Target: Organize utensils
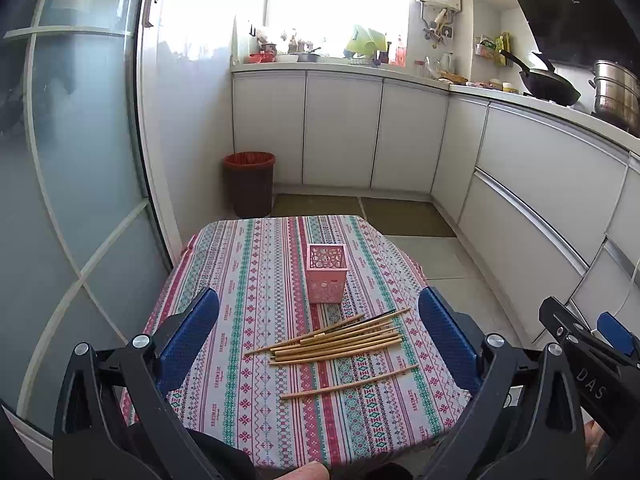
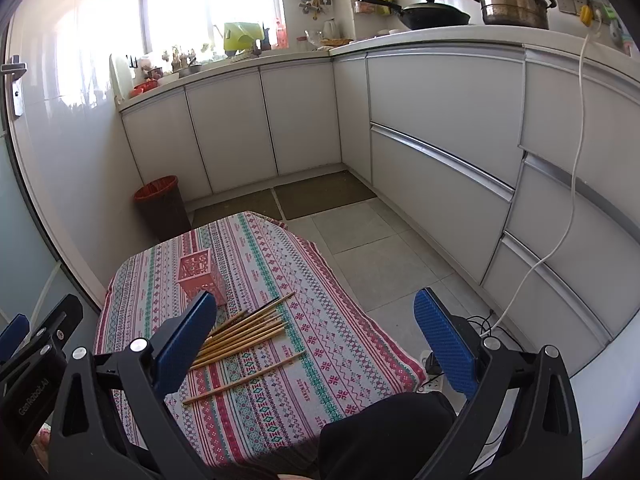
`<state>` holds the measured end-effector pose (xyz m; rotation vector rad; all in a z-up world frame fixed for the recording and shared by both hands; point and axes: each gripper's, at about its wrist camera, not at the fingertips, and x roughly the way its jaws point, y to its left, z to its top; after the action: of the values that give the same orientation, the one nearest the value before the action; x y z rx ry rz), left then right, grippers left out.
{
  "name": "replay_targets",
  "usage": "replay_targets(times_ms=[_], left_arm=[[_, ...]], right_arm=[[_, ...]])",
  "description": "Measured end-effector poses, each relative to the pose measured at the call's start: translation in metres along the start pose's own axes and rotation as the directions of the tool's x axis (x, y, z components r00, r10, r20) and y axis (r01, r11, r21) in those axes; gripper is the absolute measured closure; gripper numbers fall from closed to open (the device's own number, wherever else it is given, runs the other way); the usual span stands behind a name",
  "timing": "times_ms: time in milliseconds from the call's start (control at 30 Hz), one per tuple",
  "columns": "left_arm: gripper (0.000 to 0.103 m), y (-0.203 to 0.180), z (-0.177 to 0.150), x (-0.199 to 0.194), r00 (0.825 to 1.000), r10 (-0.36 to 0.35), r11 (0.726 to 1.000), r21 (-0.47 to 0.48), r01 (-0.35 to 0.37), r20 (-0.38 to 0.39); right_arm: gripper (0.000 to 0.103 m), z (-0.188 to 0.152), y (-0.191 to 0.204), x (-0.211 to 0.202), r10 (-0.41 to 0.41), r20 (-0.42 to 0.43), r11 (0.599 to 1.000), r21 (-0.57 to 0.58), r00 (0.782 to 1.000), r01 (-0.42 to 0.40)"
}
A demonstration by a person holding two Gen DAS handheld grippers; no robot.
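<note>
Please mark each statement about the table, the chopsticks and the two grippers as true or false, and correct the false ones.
1. The pink holder stands upright on the patterned tablecloth. True.
2. Some chopsticks already stand in the holder. False: the chopstick pile lies flat on the cloth.
3. One single chopstick lies apart from the pile, nearer the camera. True.
4. The left gripper is shut on a chopstick. False: it is open and holds nothing.
5. The right gripper is open. True.
</note>
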<state>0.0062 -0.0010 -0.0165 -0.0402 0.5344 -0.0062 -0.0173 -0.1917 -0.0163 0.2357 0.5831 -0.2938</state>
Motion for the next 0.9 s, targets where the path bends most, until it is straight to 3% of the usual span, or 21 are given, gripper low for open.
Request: replay_targets(times_ms=[900], left_arm=[[0.007,0.0004,-0.0012,0.0078,1.0,0.007,1.0,-0.003,-0.007,-0.028]], right_arm=[[0.007,-0.0019,0.002,0.0048,0.001,-0.024,1.0,-0.001,1.0,-0.001]])
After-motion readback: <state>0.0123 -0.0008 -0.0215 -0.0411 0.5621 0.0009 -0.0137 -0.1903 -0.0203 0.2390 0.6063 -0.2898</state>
